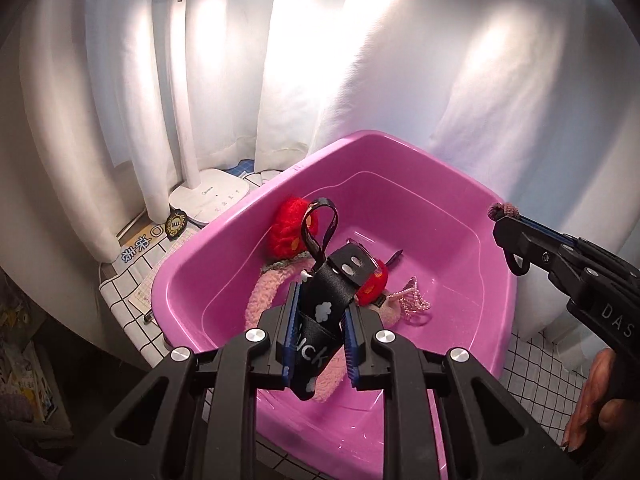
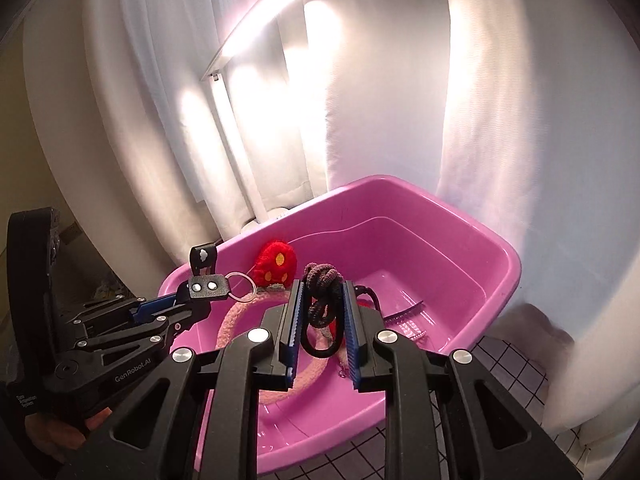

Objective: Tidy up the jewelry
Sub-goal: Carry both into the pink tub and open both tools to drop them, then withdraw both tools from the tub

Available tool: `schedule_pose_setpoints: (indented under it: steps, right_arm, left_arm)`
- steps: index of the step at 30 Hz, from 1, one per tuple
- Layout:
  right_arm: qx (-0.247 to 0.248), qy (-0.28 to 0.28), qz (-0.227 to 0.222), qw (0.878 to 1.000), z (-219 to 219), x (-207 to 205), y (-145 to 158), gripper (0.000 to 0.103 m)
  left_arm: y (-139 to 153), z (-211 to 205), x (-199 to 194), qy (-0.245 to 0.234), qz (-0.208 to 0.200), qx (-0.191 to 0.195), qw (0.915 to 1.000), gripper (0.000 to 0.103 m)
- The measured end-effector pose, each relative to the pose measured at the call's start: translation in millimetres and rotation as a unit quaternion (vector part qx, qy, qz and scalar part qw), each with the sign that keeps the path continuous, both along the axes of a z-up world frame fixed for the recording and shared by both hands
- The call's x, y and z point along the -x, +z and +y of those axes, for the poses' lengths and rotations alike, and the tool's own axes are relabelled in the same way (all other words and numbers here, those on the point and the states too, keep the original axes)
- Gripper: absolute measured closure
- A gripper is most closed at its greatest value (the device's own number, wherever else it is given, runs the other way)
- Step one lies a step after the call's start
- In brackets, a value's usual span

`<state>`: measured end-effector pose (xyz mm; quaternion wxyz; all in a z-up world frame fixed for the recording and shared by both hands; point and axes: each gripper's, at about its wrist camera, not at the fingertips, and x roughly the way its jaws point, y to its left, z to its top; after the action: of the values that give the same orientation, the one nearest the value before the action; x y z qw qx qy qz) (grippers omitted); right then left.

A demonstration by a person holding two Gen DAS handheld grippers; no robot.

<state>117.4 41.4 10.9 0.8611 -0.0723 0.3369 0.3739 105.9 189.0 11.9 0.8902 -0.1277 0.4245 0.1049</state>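
Over the pink tub (image 1: 224, 236), both grippers apparently clear its rim.

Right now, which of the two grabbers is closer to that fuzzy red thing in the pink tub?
Left. The left gripper, shut on a black strap, hangs just beside the red plush. The right gripper, holding hair ties, sits further toward the pink tub's middle.

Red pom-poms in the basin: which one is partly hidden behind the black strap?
The nearer pom-pom, peeking out beside the strap; the farther pom-pom sits by the basin's back wall.
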Motion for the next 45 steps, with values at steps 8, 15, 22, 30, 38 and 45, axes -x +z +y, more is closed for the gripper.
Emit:
schedule_pose_setpoints:
  steps: [8, 15, 22, 30, 38, 45]
  right_arm:
    - [0.058, -0.013, 0.06, 0.996, 39, -45, -27, 0.084]
    - [0.094, -0.035, 0.097, 0.99, 40, -63, -52, 0.084]
    - [0.109, -0.044, 0.102, 0.988, 40, -74, -58, 0.079]
    - [0.114, -0.056, 0.09, 0.988, 38, -74, -56, 0.052]
    - [0.109, -0.059, 0.089, 0.988, 34, -71, -54, 0.047]
    - [0.106, -0.062, 0.091, 0.988, 33, -67, -54, 0.044]
  left_arm:
    - [-29, 14, -27, -0.032, 0.048, 0.031, 0.9978, 0.084]
    - [-40, 13, -43, -0.048, 0.071, 0.037, 0.9956, 0.083]
    - [-44, 12, -47, -0.056, 0.085, 0.028, 0.9944, 0.082]
    - [-38, 12, -40, -0.051, 0.077, 0.023, 0.9955, 0.033]
    - [-32, 15, -32, -0.045, 0.074, 0.01, 0.9962, 0.03]
    - [-30, 17, -24, -0.04, 0.074, 0.014, 0.9964, 0.026]
